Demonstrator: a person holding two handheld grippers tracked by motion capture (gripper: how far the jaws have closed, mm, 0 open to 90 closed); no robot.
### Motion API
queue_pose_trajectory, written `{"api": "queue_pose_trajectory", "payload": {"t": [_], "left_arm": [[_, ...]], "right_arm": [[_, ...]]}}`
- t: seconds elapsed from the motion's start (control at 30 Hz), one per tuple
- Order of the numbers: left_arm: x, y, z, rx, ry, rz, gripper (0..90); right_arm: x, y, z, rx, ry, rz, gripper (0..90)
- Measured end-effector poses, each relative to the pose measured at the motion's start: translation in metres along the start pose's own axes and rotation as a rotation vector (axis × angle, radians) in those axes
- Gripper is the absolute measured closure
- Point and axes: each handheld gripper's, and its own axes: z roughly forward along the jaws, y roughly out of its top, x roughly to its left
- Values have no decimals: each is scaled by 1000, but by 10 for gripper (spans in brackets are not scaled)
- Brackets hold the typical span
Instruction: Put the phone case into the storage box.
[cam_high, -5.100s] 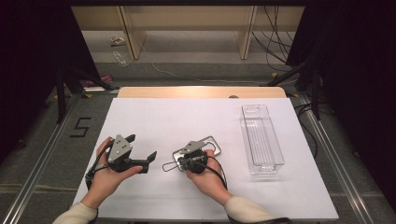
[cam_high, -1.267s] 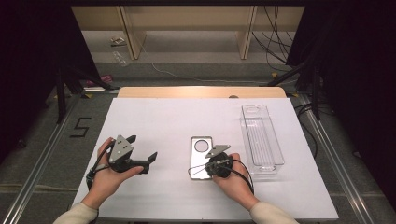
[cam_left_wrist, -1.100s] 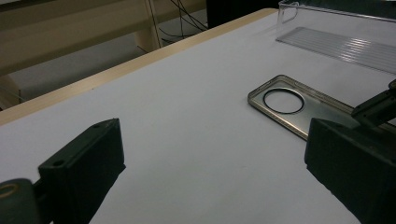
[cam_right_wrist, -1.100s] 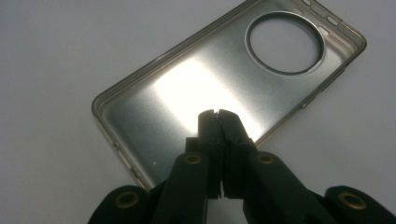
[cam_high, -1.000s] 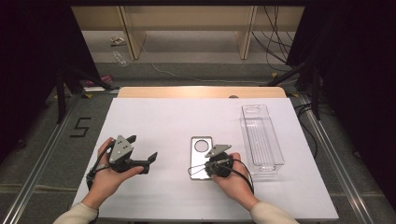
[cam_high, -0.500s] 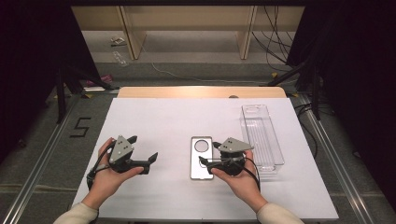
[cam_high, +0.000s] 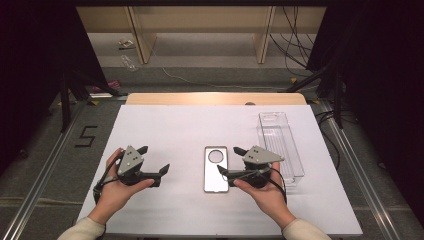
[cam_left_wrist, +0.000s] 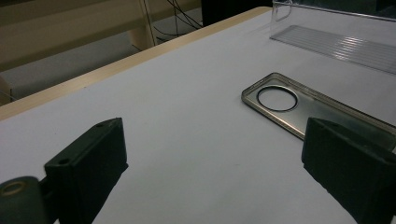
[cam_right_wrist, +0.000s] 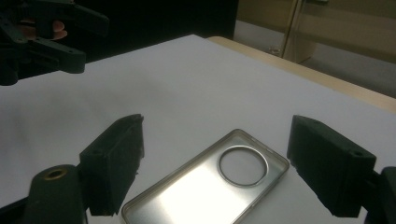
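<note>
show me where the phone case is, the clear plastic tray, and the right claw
phone case (cam_high: 216, 175), high view, its flat middle.
clear plastic tray (cam_high: 278, 136), high view, its ribbed floor.
right claw (cam_high: 229, 161), high view, midway between its fingertips.

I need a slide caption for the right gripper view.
Open right gripper above a clear rectangular phone case on the white table.

clear phone case (cam_high: 216, 169), black grippers (cam_high: 231, 161), white table (cam_high: 190, 125)

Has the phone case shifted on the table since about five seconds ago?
Yes. The phone case has moved right, closer to the clear tray, and now lies flat and square to it, released by the open right gripper.
</note>
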Motion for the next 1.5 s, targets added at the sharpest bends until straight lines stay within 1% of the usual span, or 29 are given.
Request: {"api": "queue_pose_trajectory", "payload": {"t": [0.07,0.17,0.3,0.4,0.43,0.53,0.7,0.77,0.8,0.83,0.87,0.9,1.0,1.07,1.17,1.2,1.27,1.33,1.37,1.4,1.5], "left_arm": [[0,0,0,0,-1,-1,65],[0,0,0,0,-1,-1,67],[0,0,0,0,-3,0,71],[0,0,0,0,-4,-1,73],[0,0,1,1,-4,-1,73],[0,0,1,1,-3,-1,74],[0,0,1,1,-6,-1,75],[0,0,1,2,-6,0,76],[0,0,1,1,-7,1,76],[0,0,1,2,-6,2,76],[-1,0,1,1,-6,-1,76],[0,1,2,0,-6,0,76],[0,0,2,0,-5,-1,76],[0,0,2,3,-6,0,76],[-1,0,3,3,-7,0,76],[-1,1,3,2,-9,3,76],[-1,1,3,2,-8,2,76],[-1,1,3,2,-6,0,76],[-1,1,3,2,-6,0,76],[-1,1,3,2,-6,1,76],[-1,1,3,0,-7,2,76]], "right_arm": [[-2,2,-2,1,3,-3,191],[-5,5,-4,10,31,2,164],[-6,8,-3,53,52,-32,159],[-5,9,-1,93,63,-75,159],[-5,10,0,114,80,-86,159],[-4,11,1,156,101,-118,160],[3,10,9,262,120,-212,171],[6,10,12,295,127,-252,171],[7,10,13,308,129,-263,170],[9,11,16,329,136,-285,170],[10,11,17,343,136,-291,172],[11,13,20,361,138,-313,176],[15,14,24,386,141,-336,182],[17,13,26,420,150,-356,188],[20,10,29,468,157,-398,207],[21,9,31,471,154,-408,210],[23,8,33,502,152,-424,219],[25,7,36,528,153,-451,228],[26,7,38,546,159,-474,235],[28,7,38,556,155,-477,238],[32,8,43,589,158,-516,238]]}}
